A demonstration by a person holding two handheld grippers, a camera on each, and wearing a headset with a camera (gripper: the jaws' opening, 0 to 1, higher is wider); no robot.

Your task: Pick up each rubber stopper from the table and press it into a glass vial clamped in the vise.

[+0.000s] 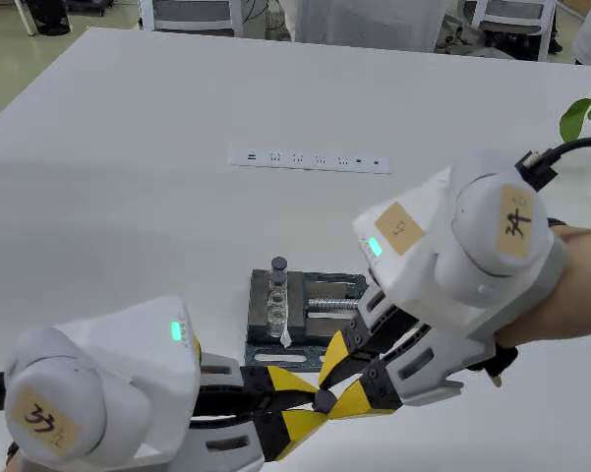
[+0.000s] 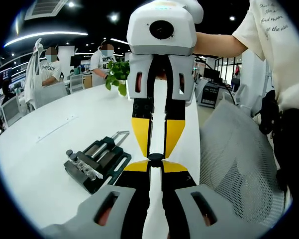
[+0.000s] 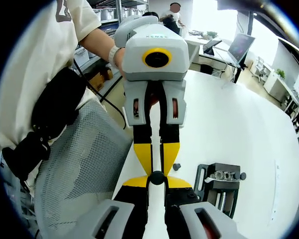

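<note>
**Stopper caught between two pairs of jaws, vise just beyond**

Nearest, the left gripper (image 1: 315,403) and right gripper (image 1: 332,393) meet tip to tip on a small black rubber stopper (image 1: 325,400). Both pairs of jaws are drawn narrow, but I cannot tell which pair grips it. The dark metal vise (image 1: 325,290) lies just beyond, slightly left, on the white desk (image 1: 128,197). Its clear glass vials (image 1: 277,313) stand upright, and the far one is already capped. Another loose stopper (image 3: 177,167) lies beside the vise. A white power strip (image 1: 310,157) sits well beyond.
</note>
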